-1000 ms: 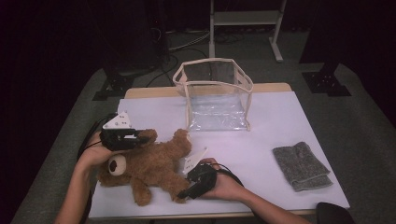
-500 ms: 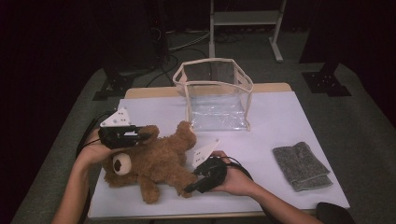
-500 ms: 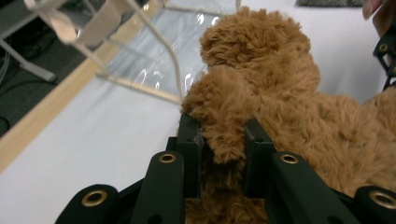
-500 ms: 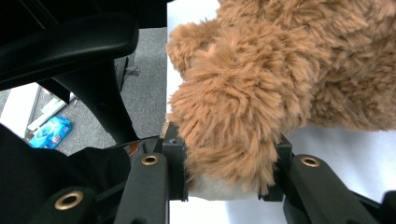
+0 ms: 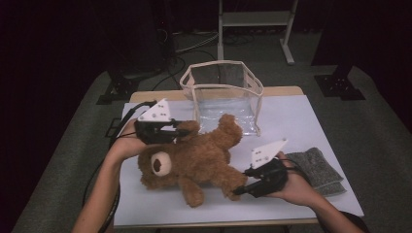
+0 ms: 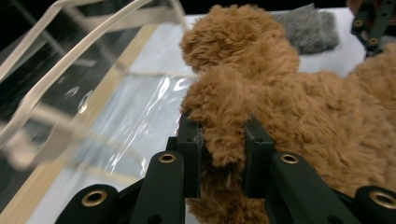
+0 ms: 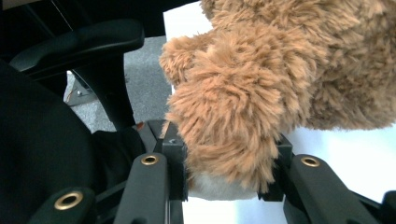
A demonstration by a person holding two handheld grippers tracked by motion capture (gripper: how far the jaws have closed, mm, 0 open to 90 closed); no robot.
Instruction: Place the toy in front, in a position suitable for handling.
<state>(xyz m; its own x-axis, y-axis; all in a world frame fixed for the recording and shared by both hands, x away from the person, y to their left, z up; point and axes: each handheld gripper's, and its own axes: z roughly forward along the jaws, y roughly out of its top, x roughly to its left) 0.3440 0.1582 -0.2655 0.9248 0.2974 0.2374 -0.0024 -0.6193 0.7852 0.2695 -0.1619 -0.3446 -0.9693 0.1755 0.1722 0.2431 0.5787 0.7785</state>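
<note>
Bear (image 5: pixel 194 158): brown plush, centre-left of the high view, on the white table (image 5: pixel 301 121). Head toward the lower left, tan muzzle with dark nose facing up; one arm reaches toward the upper centre, two legs splay toward the lower centre. No tag, label or writing can be read on it.

Left gripper (image 5: pixel 182 131): centre-left of the high view, just above the bear's head, pointing right. Hand under it, forearm entering from the bottom left. Jaws pinched on a plush limb; in the left gripper view (image 6: pixel 223 149) the fur bulges between the two black pads (image 6: pixel 190 144). Grey plate on top, no lettering legible.

Right gripper (image 5: pixel 238 191): lower centre-right of the high view, pointing left. Hand cupped around it, forearm entering from the bottom right. Jaws clamped on the end of a leg; in the right gripper view (image 7: pixel 224 168) the paw sits between the pads, fur spilling over both. Its jaws have just been closing on that leg.

Bag (image 5: pixel 221 94): clear, cream-trimmed, open-topped, upper centre, just beyond the bear's raised arm.

Cloth (image 5: pixel 318 170): grey, folded, right of the right hand, near the table's edge.
</note>
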